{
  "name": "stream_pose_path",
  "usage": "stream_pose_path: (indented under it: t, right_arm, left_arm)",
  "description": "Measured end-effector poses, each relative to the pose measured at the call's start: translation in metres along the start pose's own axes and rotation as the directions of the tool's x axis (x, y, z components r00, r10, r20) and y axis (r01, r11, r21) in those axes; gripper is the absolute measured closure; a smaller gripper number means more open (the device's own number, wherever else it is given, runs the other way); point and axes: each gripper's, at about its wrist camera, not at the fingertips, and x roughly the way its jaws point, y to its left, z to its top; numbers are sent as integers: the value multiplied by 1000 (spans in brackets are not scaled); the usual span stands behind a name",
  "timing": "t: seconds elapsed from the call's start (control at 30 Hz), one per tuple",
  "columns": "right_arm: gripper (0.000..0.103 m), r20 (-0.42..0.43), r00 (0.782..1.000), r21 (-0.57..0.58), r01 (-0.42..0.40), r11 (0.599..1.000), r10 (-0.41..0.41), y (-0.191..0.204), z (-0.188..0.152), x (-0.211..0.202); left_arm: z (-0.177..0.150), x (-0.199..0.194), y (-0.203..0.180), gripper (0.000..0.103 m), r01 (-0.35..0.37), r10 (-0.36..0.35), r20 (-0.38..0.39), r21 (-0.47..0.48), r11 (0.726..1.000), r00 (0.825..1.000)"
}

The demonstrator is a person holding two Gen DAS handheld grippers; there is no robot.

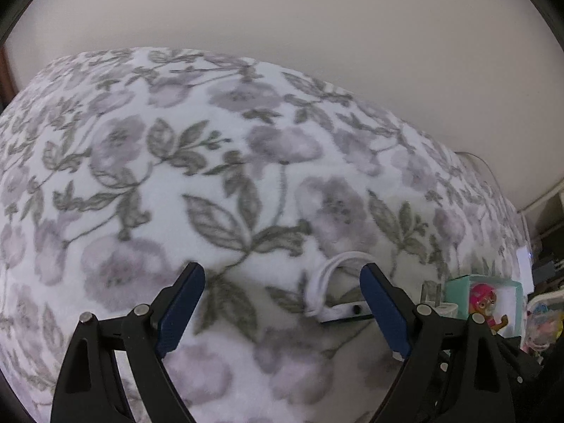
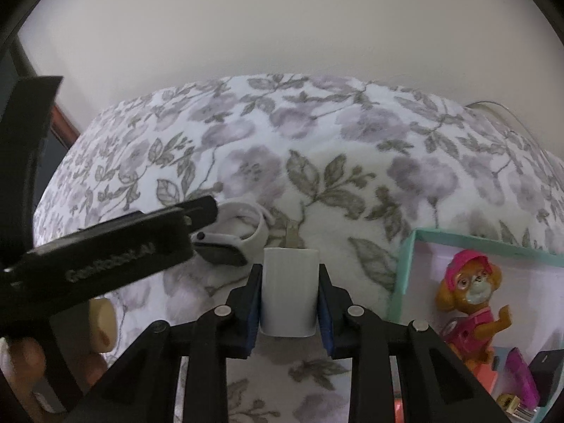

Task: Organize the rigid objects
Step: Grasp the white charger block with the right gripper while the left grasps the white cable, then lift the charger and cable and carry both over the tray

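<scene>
Two close downward views, shared blanket (image 1: 218, 183)

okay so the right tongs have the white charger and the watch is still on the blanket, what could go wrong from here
The right tongs pinch the smooth white charger only at its sides; it might slip or twist on the way to the teal box. That box already holds a toy dog, so the charger could knock it. The open left tongs hang near the white watch, whose looped strap may snag.

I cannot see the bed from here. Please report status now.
Right gripper shut on white charger. Left gripper open, over smartwatch. Toy box to the right, path clear.
</scene>
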Motion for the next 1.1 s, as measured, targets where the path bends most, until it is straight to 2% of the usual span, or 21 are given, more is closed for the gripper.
stream_pose_path:
  t: [0.07,0.17,0.27,0.47,0.63,0.73,0.77,0.83,0.9,1.1]
  right_arm:
    - [73,10,1000,8,2,1000,-2,-4,0,-6]
    - [74,22,1000,33,-14,999,13,-11,0,-14]
    - [74,49,999,47,-19,999,16,-16,3,-26]
    - [74,105,994,70,22,997,-29,-22,11,-48]
    - [74,133,991,110,16,994,-30,-35,14,-59]
    - [74,136,990,136,17,991,-36,-43,14,-63]
    - [74,137,990,141,13,990,-33,-45,14,-63]
    - [74,136,990,153,8,988,-30,-48,14,-63]
    - [74,135,990,160,6,987,-28,-50,13,-63]
    - [74,126,992,178,-4,984,-19,-56,9,-66]
  left_arm:
    - [0,2,-3,13,-4,4,1,10,1000,1000]
    - [0,2,-3,13,48,-48,-2,0,999,999]
    - [-2,2,-5,13,37,-37,1,7,999,999]
    - [-6,0,-14,13,72,-72,9,36,997,997]
    - [-10,4,-30,13,47,-48,9,108,993,999]
    - [-13,11,-38,24,5,-6,7,151,989,1000]
    - [-14,14,-41,31,-9,8,6,166,986,1000]
    - [-16,16,-46,34,-34,32,12,194,980,999]
    - [-17,16,-49,47,-48,44,22,212,976,999]
    - [-19,12,-52,47,-46,42,23,205,978,999]
